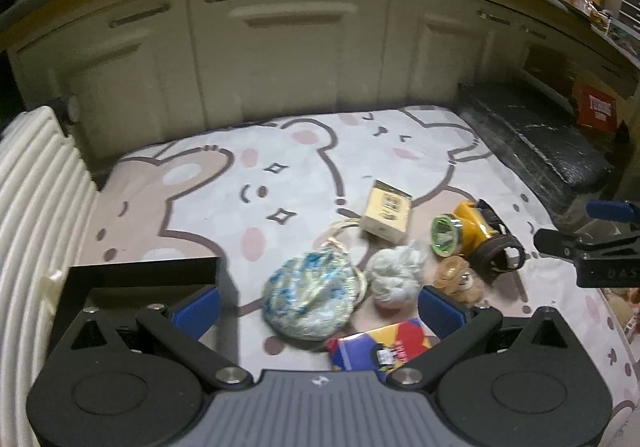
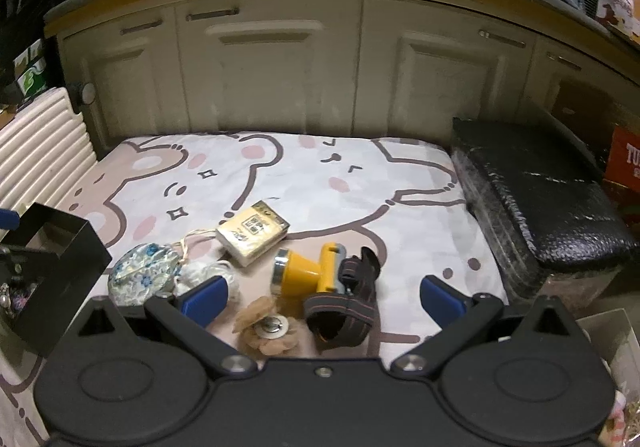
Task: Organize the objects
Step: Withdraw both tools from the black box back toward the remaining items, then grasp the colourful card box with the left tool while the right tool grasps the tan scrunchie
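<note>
A blue floral pouch (image 1: 310, 297) (image 2: 142, 277), a white crumpled ball (image 1: 394, 273) (image 2: 200, 273), a tan box (image 1: 386, 215) (image 2: 253, 231), a yellow headlamp with a dark strap (image 1: 474, 237) (image 2: 320, 281), a brown fluffy clip (image 1: 454, 273) (image 2: 268, 325) and a red-blue packet (image 1: 380, 345) lie on the bear-print mat (image 1: 304, 167) (image 2: 360, 175). My left gripper (image 1: 320, 305) is open above the pouch and packet. My right gripper (image 2: 322, 301) is open over the headlamp; it also shows in the left wrist view (image 1: 592, 247).
A black open box (image 1: 140, 279) (image 2: 52, 259) stands at the mat's left. A white ribbed panel (image 1: 36, 207) lies left of it. Cream cabinets (image 1: 288, 55) stand behind. A black wrapped block (image 2: 540, 199) borders the mat on the right.
</note>
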A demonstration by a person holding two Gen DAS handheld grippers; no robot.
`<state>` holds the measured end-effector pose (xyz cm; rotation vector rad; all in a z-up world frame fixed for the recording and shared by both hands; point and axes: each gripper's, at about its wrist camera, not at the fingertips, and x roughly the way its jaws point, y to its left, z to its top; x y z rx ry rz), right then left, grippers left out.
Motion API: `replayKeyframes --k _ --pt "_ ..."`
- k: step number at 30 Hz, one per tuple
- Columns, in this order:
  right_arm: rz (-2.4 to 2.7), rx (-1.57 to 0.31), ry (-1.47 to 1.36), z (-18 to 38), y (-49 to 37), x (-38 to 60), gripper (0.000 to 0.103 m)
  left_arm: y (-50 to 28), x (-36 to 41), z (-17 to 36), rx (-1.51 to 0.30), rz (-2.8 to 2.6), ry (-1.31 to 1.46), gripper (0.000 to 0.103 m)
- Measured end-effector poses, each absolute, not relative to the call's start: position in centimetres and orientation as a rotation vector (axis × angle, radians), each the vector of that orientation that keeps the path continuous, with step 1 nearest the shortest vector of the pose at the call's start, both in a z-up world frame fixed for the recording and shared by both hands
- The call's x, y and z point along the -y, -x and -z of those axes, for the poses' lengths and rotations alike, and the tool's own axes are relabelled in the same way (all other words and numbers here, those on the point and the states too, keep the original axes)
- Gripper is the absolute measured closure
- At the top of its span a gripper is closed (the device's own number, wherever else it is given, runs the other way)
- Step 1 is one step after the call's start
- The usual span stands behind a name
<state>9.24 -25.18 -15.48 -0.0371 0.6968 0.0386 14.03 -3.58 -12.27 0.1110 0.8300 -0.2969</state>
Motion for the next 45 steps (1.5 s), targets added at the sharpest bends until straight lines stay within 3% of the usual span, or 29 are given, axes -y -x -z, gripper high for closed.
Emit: replayKeyframes --k 27,36,41,45 --pt "-0.048 -0.732 -0.136 22.3 -9.7 26.1 0.0 -16.0 9.8 23.1 -1.044 0.321 -0.098 0.0" --pt "-0.089 -0.716 -0.232 24.1 -9.7 25.1 0.013 -15.2 10.0 25.3 -1.048 0.295 -0.139 0.0" --pt "-0.117 -0.744 -0.243 25.2 -10.9 24.3 0.025 -15.2 9.0 25.0 -1.034 0.317 -0.115 0.007" --pt "-0.113 -0.763 -0.24 25.9 -11.9 23.9 0.04 -14.9 8.6 24.9 -1.021 0.353 -0.151 0.008"
